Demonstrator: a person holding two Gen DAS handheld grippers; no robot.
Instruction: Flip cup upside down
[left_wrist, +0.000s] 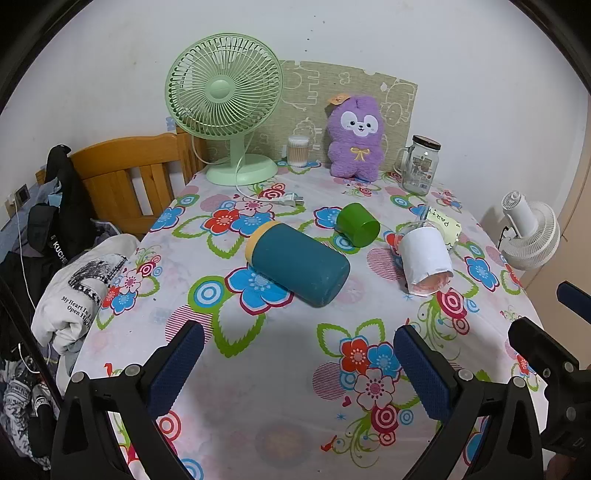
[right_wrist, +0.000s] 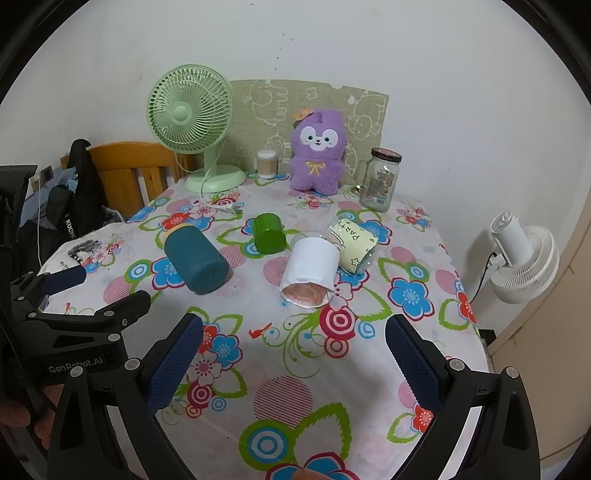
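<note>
Cups are seen lying on their sides near the middle of a floral tablecloth (left_wrist: 280, 369): a teal cup (left_wrist: 299, 264) with a yellow band on the left, a small green cup (left_wrist: 357, 224) behind it, a white-wrapped cup (left_wrist: 426, 260) on the right, and a clear cup (right_wrist: 354, 243) with a yellow label touching the white one. None has been stood mouth-down, so the flip is judged not yet begun; which cup is meant cannot be told. The left gripper (left_wrist: 297, 354) is held low over the near table, well short of the teal cup, its blue-padded fingers spread wide with nothing between them. The right gripper (right_wrist: 293, 350) is held beside it, aimed toward the white cup, equally wide open and empty. A green fan (left_wrist: 223, 99), a purple plush (left_wrist: 356, 136) and a jar (left_wrist: 421, 164) are set along the far edge.
</note>
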